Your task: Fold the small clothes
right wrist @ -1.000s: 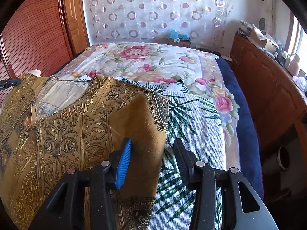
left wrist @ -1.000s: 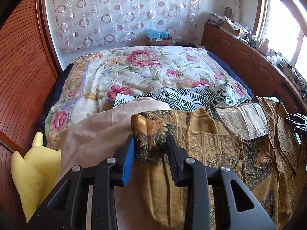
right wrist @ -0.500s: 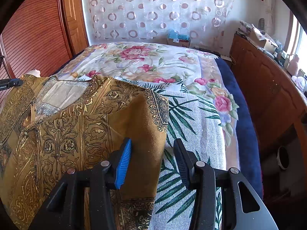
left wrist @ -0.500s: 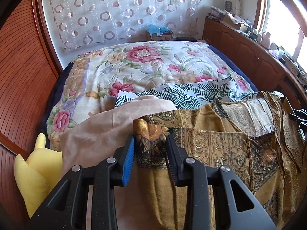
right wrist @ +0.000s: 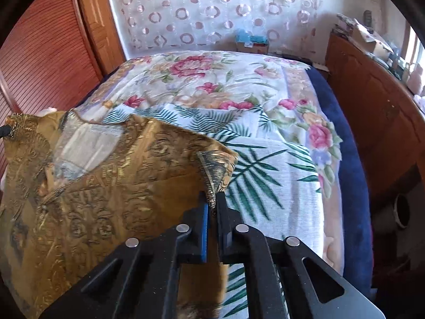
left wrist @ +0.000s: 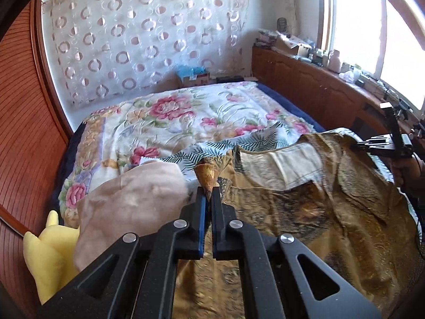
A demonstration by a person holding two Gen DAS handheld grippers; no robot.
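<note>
A gold-brown patterned garment (left wrist: 305, 207) lies spread on the bed, its pale lining showing at the neck. My left gripper (left wrist: 209, 195) is shut on the garment's left corner, which sticks up between the pads. My right gripper (right wrist: 212, 199) is shut on the garment's (right wrist: 106, 180) right corner and lifts it a little. The right gripper also shows at the far right of the left wrist view (left wrist: 382, 146), and the left gripper's tip shows at the left edge of the right wrist view (right wrist: 5, 131).
A leaf-print cloth (right wrist: 260, 175) lies under the garment on the floral bedspread (left wrist: 172, 117). A beige cloth (left wrist: 127, 204) and a yellow plush toy (left wrist: 50, 260) sit at the left. A wooden wall (left wrist: 24, 133) stands at the left, a cluttered wooden cabinet (left wrist: 318, 87) at the right.
Both grippers were open around the garment's corners and have now shut on them. The corners are pinched and raised slightly.
</note>
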